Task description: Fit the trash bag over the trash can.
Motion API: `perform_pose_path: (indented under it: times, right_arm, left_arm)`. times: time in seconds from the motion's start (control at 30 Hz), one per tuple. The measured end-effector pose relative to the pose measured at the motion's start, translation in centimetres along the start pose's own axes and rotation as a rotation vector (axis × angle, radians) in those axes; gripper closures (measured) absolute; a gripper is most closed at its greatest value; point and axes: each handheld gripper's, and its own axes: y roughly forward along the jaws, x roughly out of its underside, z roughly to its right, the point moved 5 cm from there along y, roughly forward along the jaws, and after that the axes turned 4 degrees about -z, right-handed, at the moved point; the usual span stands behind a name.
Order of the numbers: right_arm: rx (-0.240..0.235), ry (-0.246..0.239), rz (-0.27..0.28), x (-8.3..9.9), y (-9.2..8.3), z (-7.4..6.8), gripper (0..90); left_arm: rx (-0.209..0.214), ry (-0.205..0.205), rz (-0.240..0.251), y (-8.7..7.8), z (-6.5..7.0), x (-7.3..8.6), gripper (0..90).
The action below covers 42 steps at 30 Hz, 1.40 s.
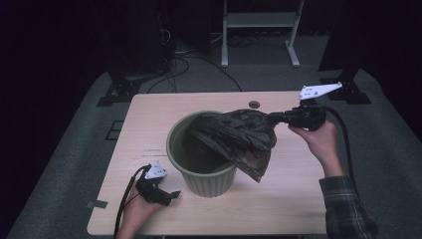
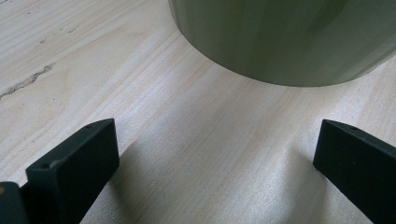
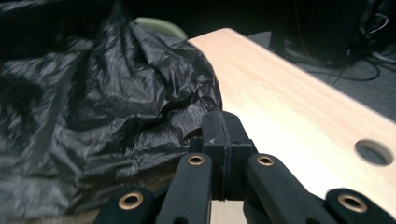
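The right hand-held gripper [image 1: 275,117] pinched the black bin bag [image 1: 239,137] over the green bin [image 1: 204,181]; the left hand-held gripper [image 1: 171,195] rested open on the counter [image 1: 288,199].

Black crinkled bag [image 1: 234,137] draped over green bin [image 1: 204,174] rim; bin upright mid-table.

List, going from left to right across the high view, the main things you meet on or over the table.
left gripper → green bin → black bag → right gripper → person's right hand
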Motion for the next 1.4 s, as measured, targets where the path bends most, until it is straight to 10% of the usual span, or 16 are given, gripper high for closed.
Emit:
perform_pose_path:
  times: [0.7,1.4]
  right_arm:
    - [0.031,0.006,0.01,-1.9,3.0,2.0,89.6]
    - [0.011,0.027,0.03,-2.1,2.6,2.4,89.7]
  left_arm:
    - [0.027,-0.014,0.031,-1.3,0.3,-0.4,3.1]
    - [0.144,0.031,0.158,-9.7,0.9,-4.2,14.6]
